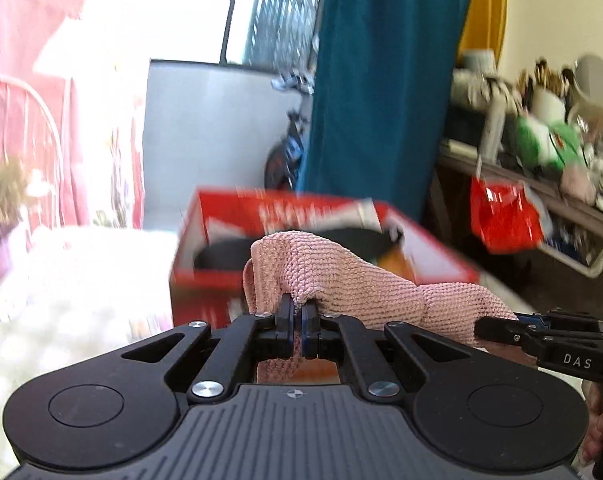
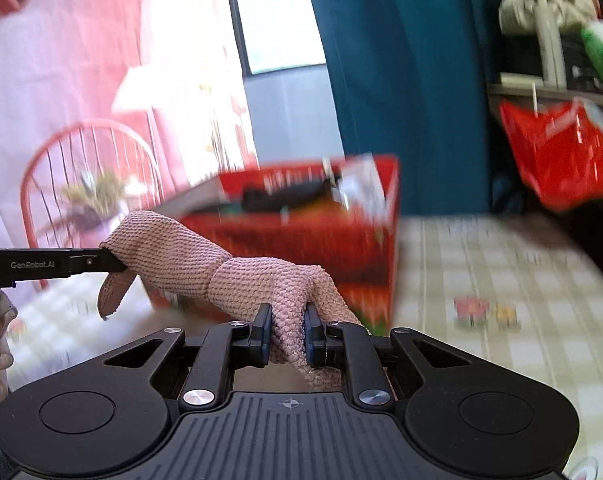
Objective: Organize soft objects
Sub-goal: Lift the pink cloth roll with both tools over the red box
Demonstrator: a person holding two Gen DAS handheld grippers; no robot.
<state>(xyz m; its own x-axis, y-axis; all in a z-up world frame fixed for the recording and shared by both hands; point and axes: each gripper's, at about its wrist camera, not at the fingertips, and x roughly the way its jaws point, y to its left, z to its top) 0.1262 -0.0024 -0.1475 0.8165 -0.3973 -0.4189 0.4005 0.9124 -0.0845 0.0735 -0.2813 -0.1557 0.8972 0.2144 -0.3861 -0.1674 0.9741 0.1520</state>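
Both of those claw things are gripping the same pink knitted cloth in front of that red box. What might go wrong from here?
1. The pink knitted cloth spans between the left gripper and right gripper; pulling them apart might stretch it or tug it free.
2. The left gripper pinches only a small fold, so that end may slip out.
3. The red box already holds dark items; the cloth might snag on its rim or land outside it.

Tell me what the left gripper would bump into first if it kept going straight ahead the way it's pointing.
Probably the red box. The left gripper, shut on the pink knitted cloth, points at its near wall, though blur leaves depth uncertain.
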